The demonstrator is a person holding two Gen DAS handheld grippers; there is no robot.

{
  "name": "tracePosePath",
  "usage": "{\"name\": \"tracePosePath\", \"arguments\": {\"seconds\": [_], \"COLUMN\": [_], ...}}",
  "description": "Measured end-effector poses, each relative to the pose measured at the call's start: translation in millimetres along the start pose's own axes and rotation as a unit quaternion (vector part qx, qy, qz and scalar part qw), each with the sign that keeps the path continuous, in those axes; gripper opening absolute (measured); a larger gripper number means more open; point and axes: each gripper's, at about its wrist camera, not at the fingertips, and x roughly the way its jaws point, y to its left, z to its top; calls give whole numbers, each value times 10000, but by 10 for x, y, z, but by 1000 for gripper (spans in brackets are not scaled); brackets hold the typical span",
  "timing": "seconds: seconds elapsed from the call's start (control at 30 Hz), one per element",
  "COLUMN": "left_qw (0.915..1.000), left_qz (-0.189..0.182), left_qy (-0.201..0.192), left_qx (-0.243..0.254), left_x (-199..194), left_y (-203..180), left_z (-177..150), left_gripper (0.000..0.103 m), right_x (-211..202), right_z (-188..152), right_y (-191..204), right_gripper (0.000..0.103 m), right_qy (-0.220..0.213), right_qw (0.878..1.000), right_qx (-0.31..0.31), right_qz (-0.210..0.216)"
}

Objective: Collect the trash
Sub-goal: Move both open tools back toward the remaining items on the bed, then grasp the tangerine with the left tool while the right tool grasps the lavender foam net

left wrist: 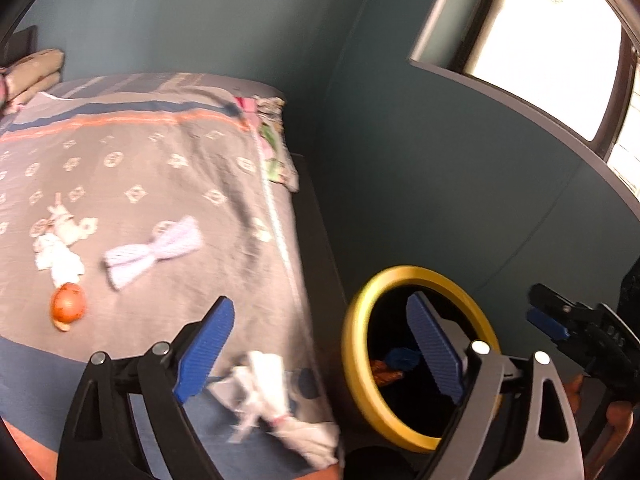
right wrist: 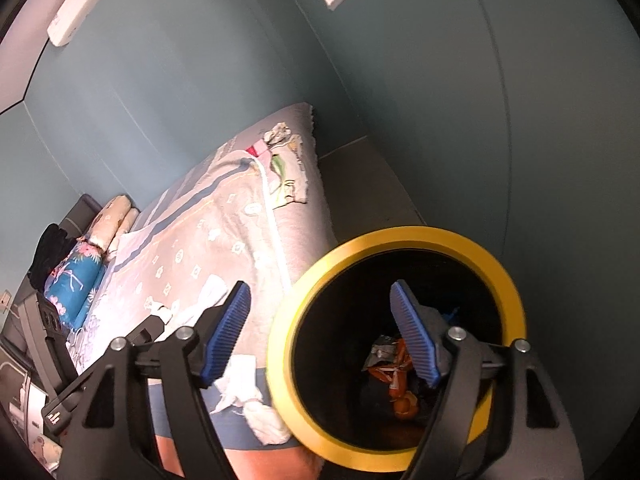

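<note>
Crumpled white tissue wad lies on the bed at its near edge, just beside the yellow-rimmed bin; from the left claw it sits at about 6 o'clock, low between the pads. Left claw stands wide apart, holding nothing. Right claw likewise spread and empty, its right pad over the bin mouth. Judgement: the wad is light, soft, compressible, not fragile; it should crush under the pads and could shed loose flaps, so pinch the bulky middle rather than a trailing corner, and mind dragging the bedspread up with it. More litter farther up the bed at 10 o'clock in the left view: a twisted white wrapper, a second tissue clump, and an orange round object, probably firmer and prone to rolling. Left view alone shows that far litter clearly. Right view alone looks down into the bin: orange and silver wrappers at the bottom, plus pillows at the bed's head. Left view is motion-blurred; fine texture uncertain.
</note>
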Motion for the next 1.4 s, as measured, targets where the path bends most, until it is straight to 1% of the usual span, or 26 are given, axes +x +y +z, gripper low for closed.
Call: {"name": "tracePosePath", "arguments": {"seconds": [0.13, 0.3, 0.6, 0.9, 1.1, 1.23, 1.4], "left_qw": [9995, 9976, 9913, 9820, 9751, 9720, 9700], "left_qz": [279, 576, 1123, 1615, 1870, 1931, 2003], "left_qy": [-121, -199, -242, -151, -117, -60, 113], "left_qx": [-123, -323, -643, -969, -1184, -1337, -1372], "left_x": [-109, -229, -326, -240, -115, -1, 191], "left_y": [265, 625, 1253, 1893, 2295, 2487, 2654], "left_z": [42, 75, 55, -33, -112, -172, -230], "left_gripper": [88, 88, 88, 88, 88, 88, 88], "right_x": [57, 139, 415, 976, 1511, 1827, 2290], "right_z": [10, 13, -40, -180, -317, -411, -540], "right_y": [199, 458, 1058, 1644, 1999, 2157, 2320], "right_gripper": [77, 78, 81, 81, 81, 81, 81], "right_qy": [59, 163, 359, 813, 1250, 1478, 1791], "right_qw": [9998, 9989, 9950, 9897, 9835, 9800, 9741], "right_qx": [-139, -347, -774, -955, -1108, -1137, -1222], "right_qz": [112, 251, 529, 697, 690, 701, 641]}}
